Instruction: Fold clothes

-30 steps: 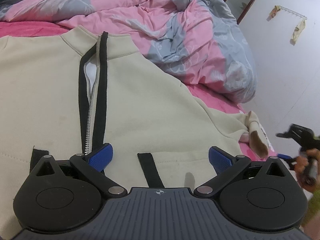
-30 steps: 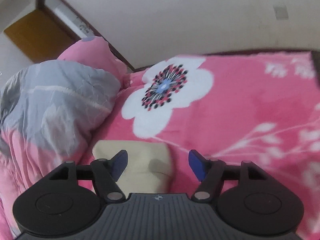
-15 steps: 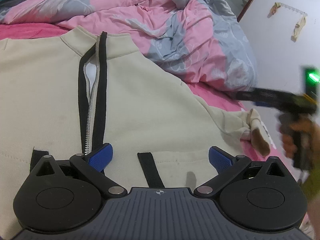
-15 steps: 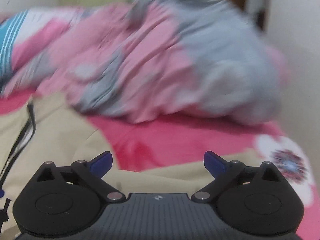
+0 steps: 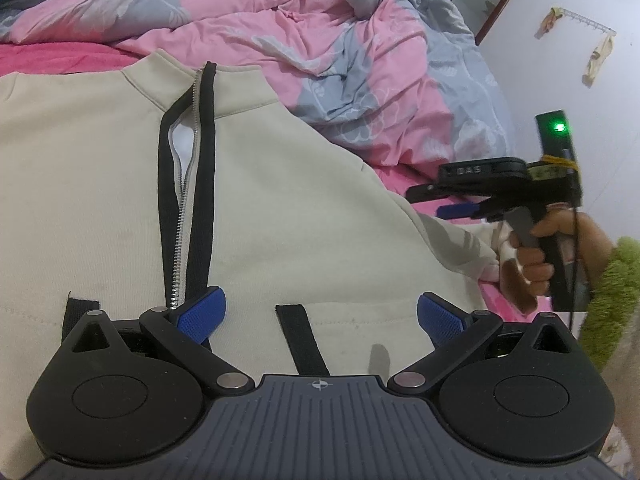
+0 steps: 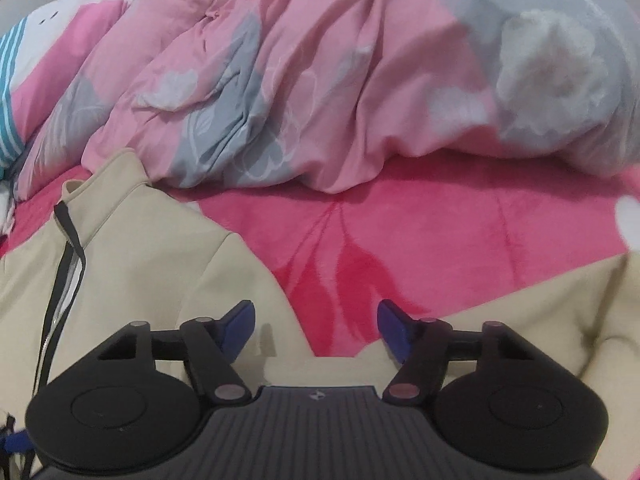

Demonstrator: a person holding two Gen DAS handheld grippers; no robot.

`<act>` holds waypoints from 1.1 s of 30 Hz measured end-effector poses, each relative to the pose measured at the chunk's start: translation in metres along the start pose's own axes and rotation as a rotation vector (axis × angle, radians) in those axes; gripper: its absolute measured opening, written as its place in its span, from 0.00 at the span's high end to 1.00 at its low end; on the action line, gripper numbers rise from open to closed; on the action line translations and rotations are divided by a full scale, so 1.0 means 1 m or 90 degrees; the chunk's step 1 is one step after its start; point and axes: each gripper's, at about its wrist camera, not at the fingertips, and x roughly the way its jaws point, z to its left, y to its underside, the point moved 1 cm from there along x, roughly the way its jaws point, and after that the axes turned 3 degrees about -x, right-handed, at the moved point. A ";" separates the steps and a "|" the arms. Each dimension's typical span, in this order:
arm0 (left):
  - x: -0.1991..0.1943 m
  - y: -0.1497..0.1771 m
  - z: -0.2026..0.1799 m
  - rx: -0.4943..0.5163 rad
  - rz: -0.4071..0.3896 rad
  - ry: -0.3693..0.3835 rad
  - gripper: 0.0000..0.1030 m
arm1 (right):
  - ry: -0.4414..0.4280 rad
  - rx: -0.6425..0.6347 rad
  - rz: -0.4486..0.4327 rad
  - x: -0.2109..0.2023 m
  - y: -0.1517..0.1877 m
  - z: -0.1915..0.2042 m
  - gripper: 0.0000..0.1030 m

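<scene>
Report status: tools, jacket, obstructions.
Left tool open over jacket hem. Right tool closing, nothing between pads, above sleeve. Rumpled duvet beside collar.

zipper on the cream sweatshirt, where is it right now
In the left wrist view the zipper runs down the cream sweatshirt left of centre, from its collar to the left tool's near finger.

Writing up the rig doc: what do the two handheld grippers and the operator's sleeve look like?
Both the left gripper and the right gripper have black linkage arms on round black discs, a ribbed grey body with a small crosshair mark, and blue textured pads. Side on, the right gripper has a black pistol handle, a thin black cable and a black box with a green light. The sleeve is fuzzy green.
</scene>
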 end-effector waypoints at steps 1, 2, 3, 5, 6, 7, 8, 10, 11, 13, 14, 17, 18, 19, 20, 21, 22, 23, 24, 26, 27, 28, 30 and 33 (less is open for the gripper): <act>0.000 0.000 0.000 0.000 0.000 0.000 0.00 | -0.006 -0.002 -0.002 -0.001 -0.001 0.000 0.32; 0.000 0.000 0.000 -0.001 0.000 0.000 0.00 | -0.021 0.001 -0.005 -0.002 -0.002 -0.002 0.32; 0.000 0.000 0.000 -0.001 -0.001 0.000 0.00 | -0.037 0.007 -0.008 -0.004 -0.003 -0.004 0.32; 0.000 0.000 0.000 -0.001 0.000 0.000 0.00 | -0.057 0.008 -0.011 -0.004 -0.005 -0.007 0.32; 0.000 0.000 0.000 -0.001 0.000 0.000 0.00 | -0.053 0.003 -0.008 -0.002 -0.006 -0.006 0.32; 0.000 0.000 0.000 -0.002 0.000 0.000 0.00 | -0.055 0.000 -0.001 0.001 -0.007 -0.006 0.32; 0.000 0.000 0.000 -0.002 -0.001 0.000 0.00 | -0.061 -0.004 0.004 0.005 -0.008 -0.004 0.32; 0.000 0.000 0.000 -0.001 -0.002 0.000 0.00 | -0.068 -0.018 0.009 0.013 -0.009 0.001 0.32; 0.000 0.001 0.000 -0.001 -0.002 0.000 0.00 | -0.067 -0.027 0.008 0.017 -0.010 0.004 0.32; 0.000 0.001 0.000 0.001 -0.002 -0.002 0.00 | -0.071 -0.032 0.007 0.027 -0.013 0.008 0.32; 0.001 0.001 0.000 0.002 -0.002 -0.002 0.00 | -0.072 -0.037 0.011 0.033 -0.014 0.010 0.32; 0.001 0.001 -0.001 0.003 -0.001 -0.004 0.00 | -0.055 -0.053 0.027 0.052 -0.013 0.012 0.31; 0.002 0.001 -0.001 0.003 -0.001 -0.005 0.00 | -0.055 -0.048 0.028 0.058 -0.012 0.011 0.30; 0.002 0.001 -0.001 0.004 -0.001 -0.006 0.00 | -0.053 -0.043 0.021 0.060 -0.011 0.011 0.30; 0.002 0.001 -0.001 0.005 -0.001 -0.007 0.00 | -0.049 -0.040 0.014 0.060 -0.009 0.012 0.30; 0.001 0.001 -0.002 0.006 -0.001 -0.007 0.00 | -0.047 -0.049 0.009 0.058 -0.007 0.016 0.31; 0.001 0.001 -0.002 0.007 -0.001 -0.008 0.00 | -0.044 -0.062 0.005 0.054 -0.005 0.021 0.43; 0.001 0.001 -0.002 0.007 -0.001 -0.008 0.00 | -0.042 -0.075 0.000 0.051 -0.003 0.026 0.68; 0.001 0.001 -0.002 0.007 -0.001 -0.008 0.00 | -0.040 -0.087 -0.004 0.047 -0.001 0.030 0.86; 0.001 0.001 -0.002 0.007 -0.002 -0.008 0.00 | -0.021 -0.127 -0.026 0.039 0.002 0.042 0.98; 0.001 0.001 -0.002 0.008 -0.002 -0.008 0.00 | -0.009 -0.144 -0.037 0.036 0.002 0.046 0.98; 0.001 0.001 -0.002 0.008 -0.002 -0.008 0.00 | 0.014 -0.160 -0.052 0.033 0.002 0.049 0.98; 0.001 0.002 -0.002 0.010 -0.001 -0.010 0.00 | 0.049 -0.187 -0.077 0.031 -0.002 0.053 0.98; 0.002 0.002 -0.003 0.017 0.001 -0.014 0.00 | 0.088 -0.208 -0.083 0.038 -0.007 0.054 0.98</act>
